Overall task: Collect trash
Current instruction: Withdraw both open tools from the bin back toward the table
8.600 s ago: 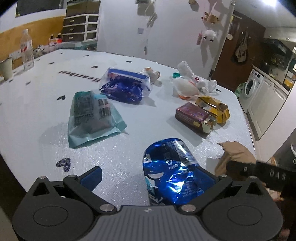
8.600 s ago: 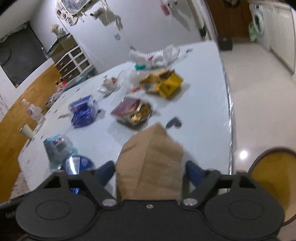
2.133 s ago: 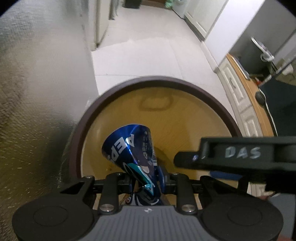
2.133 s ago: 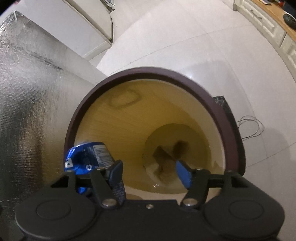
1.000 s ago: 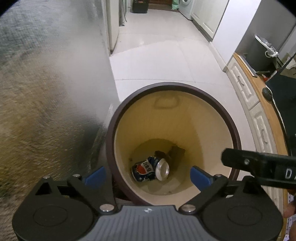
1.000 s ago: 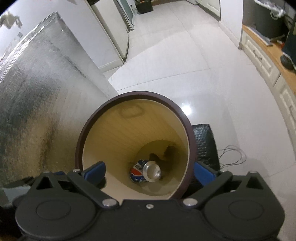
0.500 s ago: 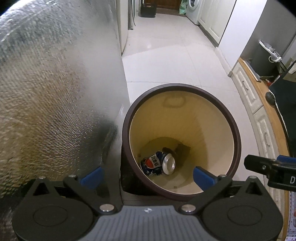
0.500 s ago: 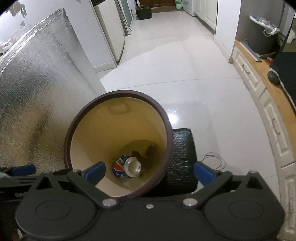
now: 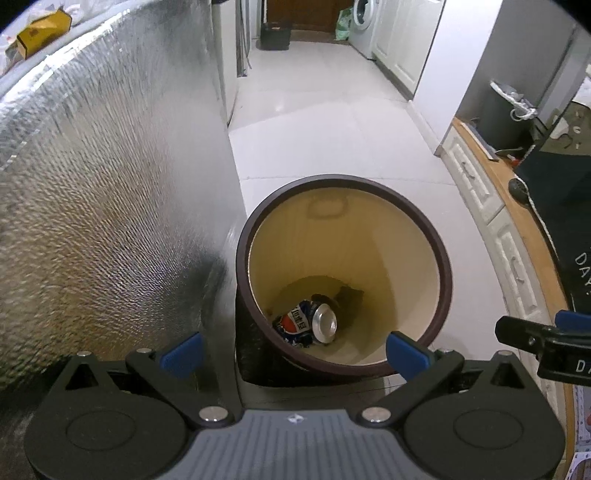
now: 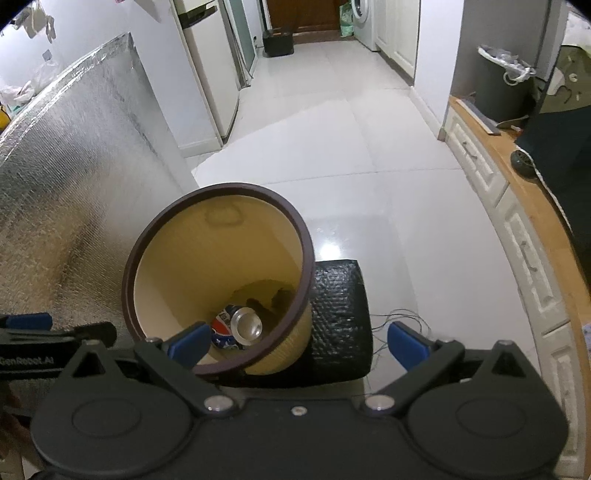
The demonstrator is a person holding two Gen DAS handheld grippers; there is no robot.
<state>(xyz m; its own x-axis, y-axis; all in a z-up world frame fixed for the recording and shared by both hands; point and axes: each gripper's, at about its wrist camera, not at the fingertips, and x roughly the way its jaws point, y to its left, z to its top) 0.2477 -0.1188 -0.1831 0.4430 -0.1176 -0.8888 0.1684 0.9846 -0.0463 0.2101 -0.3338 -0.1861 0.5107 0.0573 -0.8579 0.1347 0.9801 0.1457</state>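
Can [image 9: 308, 324] lies in bin [image 9: 439, 258], below both empty, spread jaws.

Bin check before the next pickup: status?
Left claw open, empty. Right claw open, empty. Crushed can lies in bin. Nothing blocking.

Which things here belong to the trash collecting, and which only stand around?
Belong to the job: trash bin, crushed blue can at its bottom, yellow box on the table.

Only standing around: washing machine, grey bin, black padded block.
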